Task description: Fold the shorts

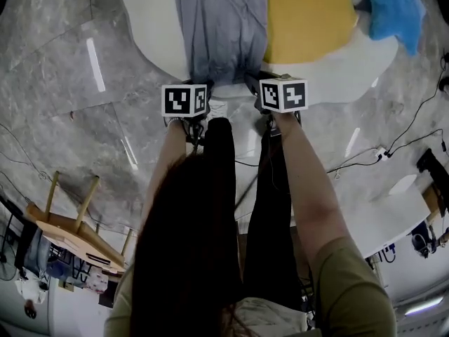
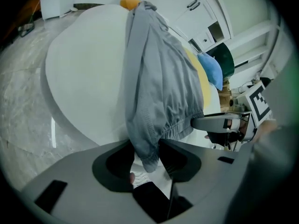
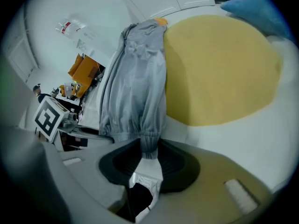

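Grey shorts [image 1: 221,27] lie stretched lengthwise on a white table [image 1: 151,20], their elastic waistband at the near edge. My left gripper [image 1: 200,84] has the waistband's left corner between its jaws; in the left gripper view the fabric [image 2: 159,87] fills the gap of the left gripper [image 2: 145,149] and both pads touch it. My right gripper [image 1: 261,78] holds the waistband's right corner. In the right gripper view the gathered hem of the shorts [image 3: 138,87] is pinched in the right gripper [image 3: 149,146]. The two grippers stand side by side, a short way apart.
A yellow round pad [image 1: 309,16] lies on the table right of the shorts, with a blue cloth [image 1: 393,5] beyond it. A wooden stool [image 1: 70,223] stands on the marble floor at lower left. Cables [image 1: 407,132] run across the floor at right.
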The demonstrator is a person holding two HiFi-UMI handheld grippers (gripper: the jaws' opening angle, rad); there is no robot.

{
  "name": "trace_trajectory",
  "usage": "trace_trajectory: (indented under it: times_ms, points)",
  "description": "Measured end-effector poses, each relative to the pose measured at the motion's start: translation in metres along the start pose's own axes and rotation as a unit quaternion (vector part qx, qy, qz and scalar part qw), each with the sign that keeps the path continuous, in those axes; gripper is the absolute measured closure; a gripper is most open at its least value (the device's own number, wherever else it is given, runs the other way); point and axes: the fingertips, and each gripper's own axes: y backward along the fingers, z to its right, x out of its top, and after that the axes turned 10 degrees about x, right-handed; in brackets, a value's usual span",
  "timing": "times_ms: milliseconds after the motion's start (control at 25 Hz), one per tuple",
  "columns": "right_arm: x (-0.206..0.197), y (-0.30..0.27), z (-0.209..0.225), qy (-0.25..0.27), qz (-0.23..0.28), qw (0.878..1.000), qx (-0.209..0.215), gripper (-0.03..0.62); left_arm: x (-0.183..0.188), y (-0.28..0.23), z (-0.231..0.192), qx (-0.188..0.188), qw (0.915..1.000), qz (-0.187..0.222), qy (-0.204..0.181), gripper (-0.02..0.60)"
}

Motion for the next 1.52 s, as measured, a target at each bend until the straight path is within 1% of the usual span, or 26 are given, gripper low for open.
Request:
trace_trajectory:
  times_ms: [40, 80, 160, 200, 240, 280, 360, 440, 520, 640, 760, 840, 960, 1040, 1280, 1360, 1400, 1520]
  points:
    - [0.000, 0.000, -0.002, 0.002, -0.001, 1.000, 0.013, 0.499, 0.001, 0.000, 0.000, 0.001, 1.0000, -0.001, -0.002, 0.418]
    - [-0.001, 0.000, -0.006, 0.008, -0.002, 1.000, 0.028, 0.503, 0.003, 0.000, -0.001, 0.004, 1.0000, -0.001, -0.008, 0.445]
    - [-0.005, 0.001, -0.015, 0.027, -0.005, 0.998, 0.057, 0.539, 0.002, 0.004, 0.000, 0.010, 0.9996, 0.003, -0.028, 0.493]
    - [-0.007, 0.001, -0.020, 0.035, -0.007, 0.997, 0.069, 0.545, 0.001, 0.007, 0.001, 0.010, 0.9992, 0.006, -0.039, 0.510]
    - [-0.009, 0.002, -0.024, 0.039, -0.008, 0.996, 0.077, 0.548, -0.001, 0.010, 0.003, 0.008, 0.9988, 0.010, -0.047, 0.540]
    - [-0.010, 0.004, -0.026, 0.040, -0.007, 0.996, 0.082, 0.556, -0.003, 0.013, 0.006, 0.004, 0.9985, 0.013, -0.053, 0.545]
    - [-0.012, 0.009, -0.028, 0.035, -0.006, 0.995, 0.090, 0.557, -0.009, 0.017, 0.012, -0.007, 0.9982, 0.017, -0.057, 0.546]
    - [-0.018, 0.016, -0.031, 0.032, -0.010, 0.994, 0.109, 0.557, -0.019, 0.020, 0.019, -0.020, 0.9984, 0.017, -0.050, 0.546]
    - [-0.031, 0.026, -0.034, 0.037, -0.022, 0.991, 0.128, 0.557, -0.030, 0.024, 0.026, -0.024, 0.9987, 0.014, -0.044, 0.548]
    - [-0.051, 0.041, -0.034, 0.046, -0.042, 0.988, 0.145, 0.557, -0.049, 0.030, 0.041, -0.032, 0.9988, 0.012, -0.036, 0.548]
    - [-0.073, 0.059, -0.035, 0.041, -0.052, 0.986, 0.154, 0.557, -0.077, 0.036, 0.058, -0.044, 0.9987, 0.008, -0.026, 0.548]
    - [-0.089, 0.068, -0.036, 0.049, -0.065, 0.985, 0.154, 0.557, -0.098, 0.039, 0.068, -0.052, 0.9985, 0.002, -0.018, 0.548]
    - [-0.123, 0.081, -0.038, 0.075, -0.106, 0.979, 0.157, 0.557, -0.136, 0.043, 0.083, -0.063, 0.9979, -0.016, -0.005, 0.548]
    - [-0.146, 0.090, -0.038, 0.083, -0.132, 0.975, 0.161, 0.557, -0.160, 0.045, 0.094, -0.069, 0.9972, -0.028, 0.002, 0.548]
    - [-0.194, 0.113, -0.038, 0.053, -0.161, 0.971, 0.169, 0.557, -0.209, 0.056, 0.120, -0.090, 0.9946, -0.053, 0.001, 0.548]
    - [-0.200, 0.119, -0.039, 0.049, -0.168, 0.969, 0.174, 0.557, -0.214, 0.058, 0.125, -0.094, 0.9940, -0.057, -0.002, 0.548]
    - [-0.197, 0.121, -0.041, 0.045, -0.165, 0.969, 0.178, 0.557, -0.210, 0.060, 0.125, -0.094, 0.9942, -0.053, -0.003, 0.548]
    - [-0.168, 0.124, -0.050, 0.015, -0.133, 0.971, 0.200, 0.557, -0.177, 0.072, 0.117, -0.095, 0.9951, -0.024, 0.011, 0.548]
